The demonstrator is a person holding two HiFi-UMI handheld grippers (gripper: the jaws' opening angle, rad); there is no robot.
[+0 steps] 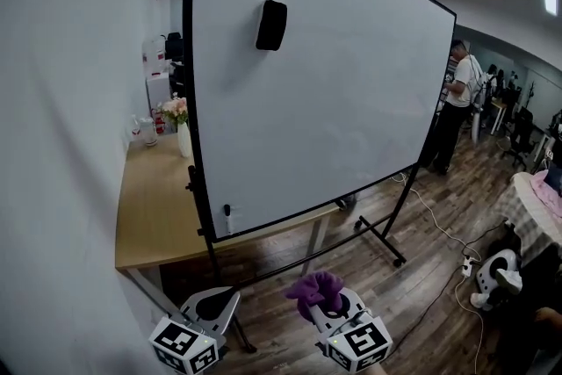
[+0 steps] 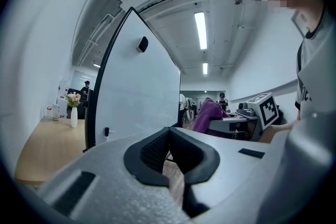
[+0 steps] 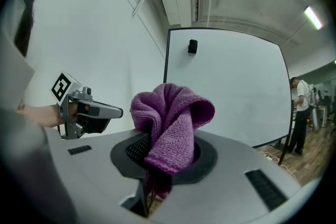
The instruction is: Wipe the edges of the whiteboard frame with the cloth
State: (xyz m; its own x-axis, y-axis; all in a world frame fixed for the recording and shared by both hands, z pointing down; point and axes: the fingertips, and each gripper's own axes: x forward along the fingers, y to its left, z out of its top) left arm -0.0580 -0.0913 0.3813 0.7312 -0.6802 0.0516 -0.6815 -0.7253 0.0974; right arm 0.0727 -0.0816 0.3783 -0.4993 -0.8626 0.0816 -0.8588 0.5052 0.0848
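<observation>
- Wood-plank flooring runs underfoot in an open office, and both tools hang low at 6 o'clock, well short of the board.
- The right gripper [image 3: 165, 152] is clamped on the purple cloth [image 3: 170, 123], a tuft bunched above its jaws. The left gripper [image 2: 169, 139] is closed on nothing.
- Lead with that tuft, so fabric rather than plastic meets the whiteboard frame [image 1: 191, 101]. Its left rail at 11 o'clock looks the likeliest start.
- A table [image 1: 145, 211] butts against that rail, with a vase [image 1: 184, 139] just behind it.
- A floor cable [image 1: 436, 224] at 3 o'clock could snag feet.
</observation>
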